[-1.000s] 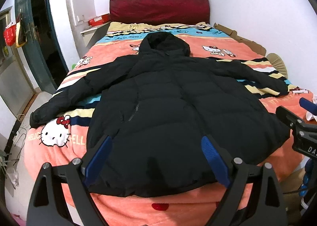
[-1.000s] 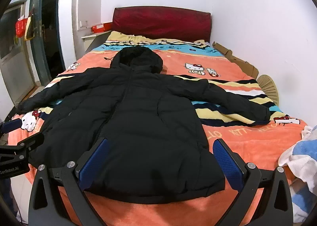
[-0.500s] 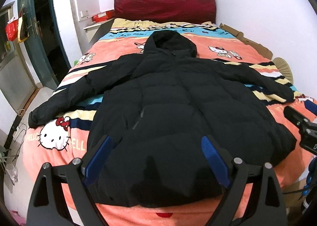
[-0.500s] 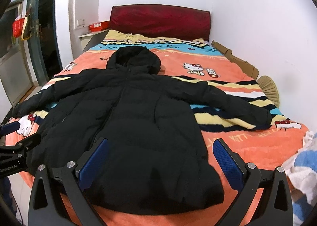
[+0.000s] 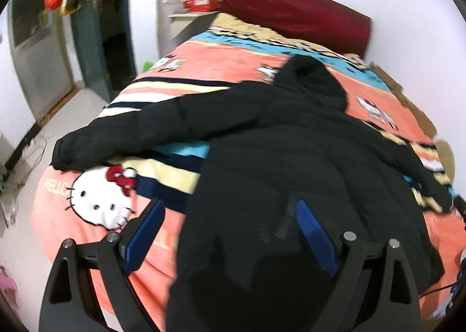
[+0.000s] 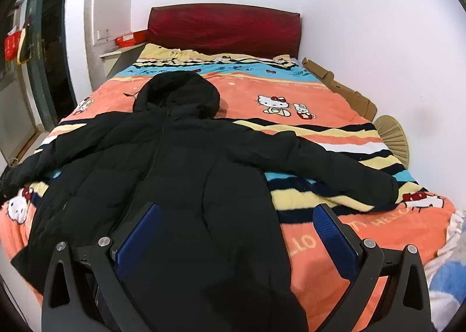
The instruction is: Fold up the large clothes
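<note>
Both grippers have their fingers spread wide and hold nothing. The left gripper (image 5: 230,233) hovers over the hem, the right gripper (image 6: 237,233) likewise. The black hooded jacket (image 6: 174,174) lies flat on the bed (image 6: 320,104), sleeves stretched outward, probably laid out ready for folding.

The blanket (image 5: 221,70) reads "HELLO" beside the cat face at its near left; the right wrist view shows "HELLO" near right

White walls (image 6: 364,26) surround bed (image 6: 291,93), red headboard (image 6: 224,29).
</note>
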{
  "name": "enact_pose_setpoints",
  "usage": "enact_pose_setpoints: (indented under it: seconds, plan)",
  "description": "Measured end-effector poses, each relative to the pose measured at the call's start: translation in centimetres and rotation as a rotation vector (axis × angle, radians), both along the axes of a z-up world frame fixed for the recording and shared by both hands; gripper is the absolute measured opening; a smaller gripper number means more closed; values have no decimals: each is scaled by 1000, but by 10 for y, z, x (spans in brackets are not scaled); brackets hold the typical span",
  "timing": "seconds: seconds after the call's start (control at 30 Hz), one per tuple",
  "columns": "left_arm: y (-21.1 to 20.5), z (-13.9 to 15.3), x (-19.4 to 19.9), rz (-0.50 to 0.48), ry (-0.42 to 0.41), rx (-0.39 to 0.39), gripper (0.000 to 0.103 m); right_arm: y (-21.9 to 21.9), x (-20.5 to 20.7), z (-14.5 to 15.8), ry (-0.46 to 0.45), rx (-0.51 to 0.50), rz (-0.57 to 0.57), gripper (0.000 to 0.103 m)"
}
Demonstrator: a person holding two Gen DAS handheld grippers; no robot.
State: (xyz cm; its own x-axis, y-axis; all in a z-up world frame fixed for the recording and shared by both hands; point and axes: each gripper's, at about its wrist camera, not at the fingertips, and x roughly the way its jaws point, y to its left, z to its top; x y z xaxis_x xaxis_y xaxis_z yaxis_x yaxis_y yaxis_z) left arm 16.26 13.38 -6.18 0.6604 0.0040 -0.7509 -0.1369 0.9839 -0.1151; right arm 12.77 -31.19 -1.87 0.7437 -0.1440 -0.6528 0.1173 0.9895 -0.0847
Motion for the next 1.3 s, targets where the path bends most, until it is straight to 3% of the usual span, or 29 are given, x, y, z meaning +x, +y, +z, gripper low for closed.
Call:
enact_pose_setpoints:
  seconds: [0.27, 0.5, 0.67, 0.87, 0.93, 1.0, 1.1, 1.3]
  plan:
    - [135, -37, 40, 225, 29, -235, 92, -14, 29, 0, -1, -8, -36, 103]
    - [235, -103, 63, 434, 11, -556, 92, -28, 44, -8, 21, -20, -75, 103]
    - [267, -143, 69, 539, -30, -741, 90, -36, 49, -14, 39, -33, -96, 103]
    - [287, -159, 74, 622, -104, -821, 88, -41, 53, -18, 56, -58, -112, 103]
    - [295, -164, 76, 655, -111, -836, 80, -41, 54, -19, 59, -64, -111, 103]
    - [301, -170, 82, 681, -83, -834, 51, -41, 56, -19, 60, -67, -109, 103]
    - [305, -175, 85, 681, -72, -840, 27, -42, 59, -20, 60, -67, -106, 103]
    - [299, -141, 96, 636, -116, -781, 14, -46, 62, -19, 42, -65, -101, 103]
